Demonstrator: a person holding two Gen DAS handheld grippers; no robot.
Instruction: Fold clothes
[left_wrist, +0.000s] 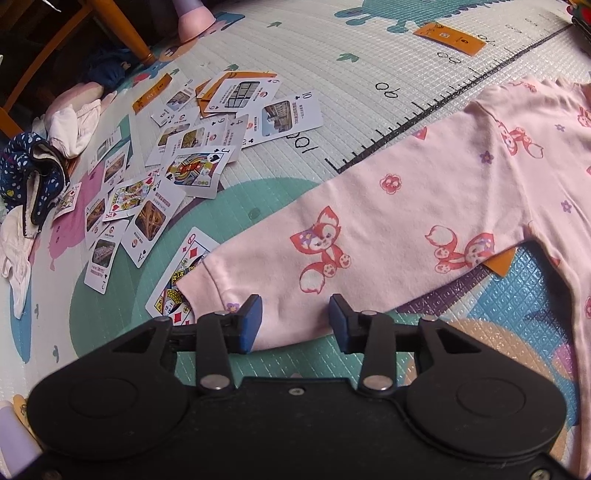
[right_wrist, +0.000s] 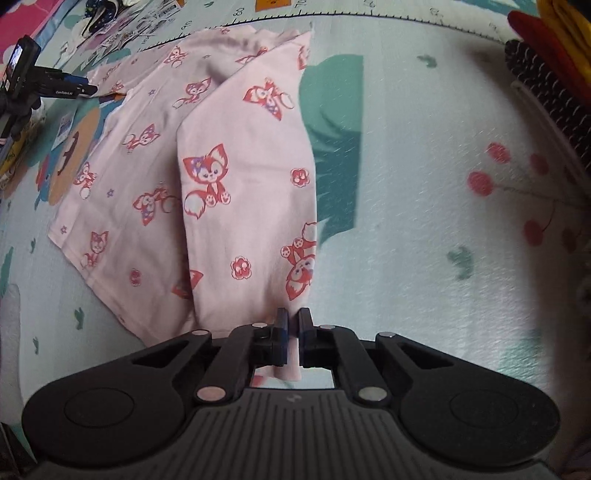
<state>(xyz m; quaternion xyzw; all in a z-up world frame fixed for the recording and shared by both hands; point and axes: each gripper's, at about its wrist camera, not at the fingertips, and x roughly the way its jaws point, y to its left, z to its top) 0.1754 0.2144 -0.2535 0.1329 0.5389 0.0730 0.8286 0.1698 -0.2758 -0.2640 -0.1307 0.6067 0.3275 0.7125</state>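
Observation:
A pink long-sleeved top printed with red foxes (left_wrist: 461, 177) lies flat on the play mat. In the left wrist view one sleeve (left_wrist: 332, 236) stretches toward the lower left. My left gripper (left_wrist: 295, 323) hovers over that sleeve close to the cuff, open, its blue pads (left_wrist: 251, 321) apart with flat fabric beneath the gap. In the right wrist view the other sleeve (right_wrist: 251, 192) runs down from the top's body (right_wrist: 140, 147). My right gripper (right_wrist: 293, 325) is shut on that sleeve's cuff end, and pink fabric pokes out behind the pads.
Many playing cards (left_wrist: 177, 155) lie scattered left of the top, one partly under the cuff. Small clothes (left_wrist: 33, 177) are piled at the far left beside a wooden chair leg (left_wrist: 125, 33). An orange card (left_wrist: 448, 37) lies farther back. A red, yellow and black item (right_wrist: 550, 66) sits at the mat's right edge.

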